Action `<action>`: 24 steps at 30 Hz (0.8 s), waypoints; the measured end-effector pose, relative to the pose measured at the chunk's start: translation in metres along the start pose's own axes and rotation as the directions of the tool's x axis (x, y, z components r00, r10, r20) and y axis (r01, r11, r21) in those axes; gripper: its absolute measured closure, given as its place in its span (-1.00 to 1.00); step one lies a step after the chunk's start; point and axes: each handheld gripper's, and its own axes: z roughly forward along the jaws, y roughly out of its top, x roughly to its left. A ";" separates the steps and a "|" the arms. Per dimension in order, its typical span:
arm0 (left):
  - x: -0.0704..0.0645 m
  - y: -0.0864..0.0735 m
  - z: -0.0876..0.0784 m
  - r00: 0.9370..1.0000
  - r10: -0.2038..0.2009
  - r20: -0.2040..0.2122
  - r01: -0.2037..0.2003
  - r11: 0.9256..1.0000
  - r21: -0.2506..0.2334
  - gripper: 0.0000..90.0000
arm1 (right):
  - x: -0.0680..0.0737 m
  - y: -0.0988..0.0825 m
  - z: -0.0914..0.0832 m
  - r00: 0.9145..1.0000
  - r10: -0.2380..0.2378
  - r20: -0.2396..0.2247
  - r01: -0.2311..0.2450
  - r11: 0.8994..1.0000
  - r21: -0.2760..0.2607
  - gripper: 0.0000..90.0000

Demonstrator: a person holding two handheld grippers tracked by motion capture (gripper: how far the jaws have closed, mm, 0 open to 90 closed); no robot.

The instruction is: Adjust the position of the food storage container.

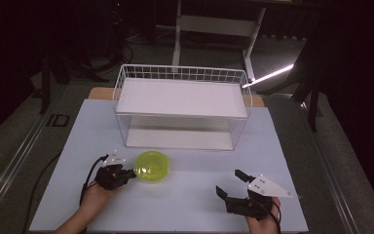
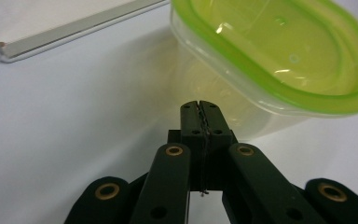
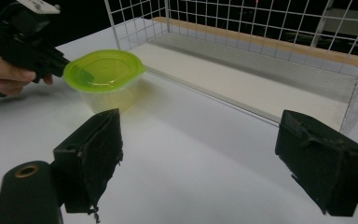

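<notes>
A clear plastic container with a lime-green lid (image 1: 152,166) (image 2: 279,51) (image 3: 105,70) stands on the white table, in front of the wire basket's left half. My left gripper (image 1: 132,174) (image 2: 200,105) (image 3: 67,65) is shut with nothing between its jaws. Its tips sit at the container's left side, just under the lid's rim; I cannot tell whether they touch. My right gripper (image 1: 228,181) (image 3: 200,116) rests near the front right of the table with its jaws wide open and nothing between them, well apart from the container.
A white wire basket (image 1: 182,73) (image 3: 261,23) with a white shelf on top and a white base board (image 2: 51,23) stands at the table's back middle. The white tabletop (image 1: 185,204) stretches bare between the two grippers. Dark floor and stands surround the table.
</notes>
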 end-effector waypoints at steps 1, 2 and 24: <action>0.001 0.001 0.003 1.000 -0.003 -0.003 0.003 1.000 0.010 1.00 | 0.000 0.000 0.000 1.000 0.001 0.001 -0.001 1.000 -0.001 -0.68; 0.002 0.002 0.003 1.000 -0.010 -0.007 0.010 1.000 0.011 1.00 | 0.000 0.000 0.000 1.000 0.002 0.001 -0.002 1.000 -0.002 -0.68; -0.018 0.017 0.026 0.999 -0.016 0.047 0.014 0.999 0.031 1.00 | 0.000 0.000 0.001 1.000 -0.001 -0.010 0.001 1.000 0.002 -0.68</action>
